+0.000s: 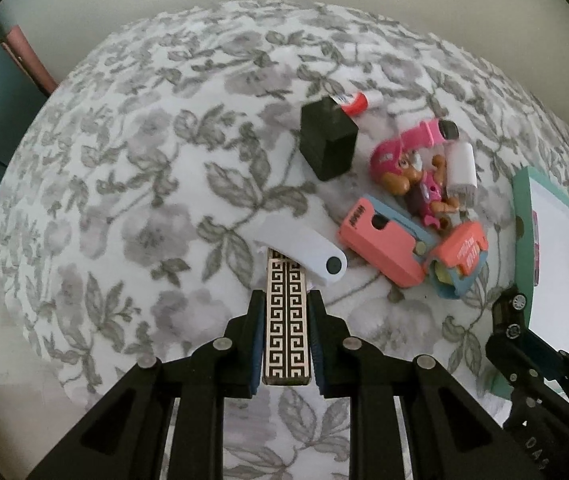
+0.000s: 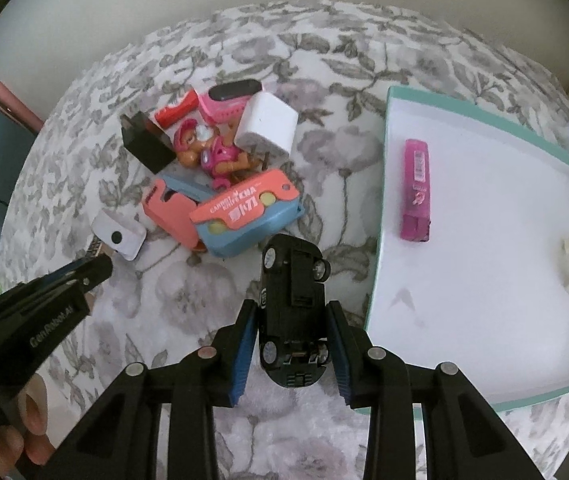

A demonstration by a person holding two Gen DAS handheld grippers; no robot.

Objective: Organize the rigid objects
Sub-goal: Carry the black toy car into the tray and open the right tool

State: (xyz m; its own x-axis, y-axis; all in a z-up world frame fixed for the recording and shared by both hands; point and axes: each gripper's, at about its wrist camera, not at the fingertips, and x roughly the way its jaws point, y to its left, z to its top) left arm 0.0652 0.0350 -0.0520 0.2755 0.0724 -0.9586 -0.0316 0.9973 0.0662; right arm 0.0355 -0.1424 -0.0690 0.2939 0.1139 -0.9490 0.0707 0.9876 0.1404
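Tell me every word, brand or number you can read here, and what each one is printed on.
"GenRobot.AI": white letters on the left tongs, right-wrist view.
"D A S": faint letters on the right tongs, left-wrist view; the rest is cut off.
"CARROT": part of the white print on the coral and blue case; the rest is unclear.
Pink tube in the tray: print too small.
Red and white tube: label blurred.
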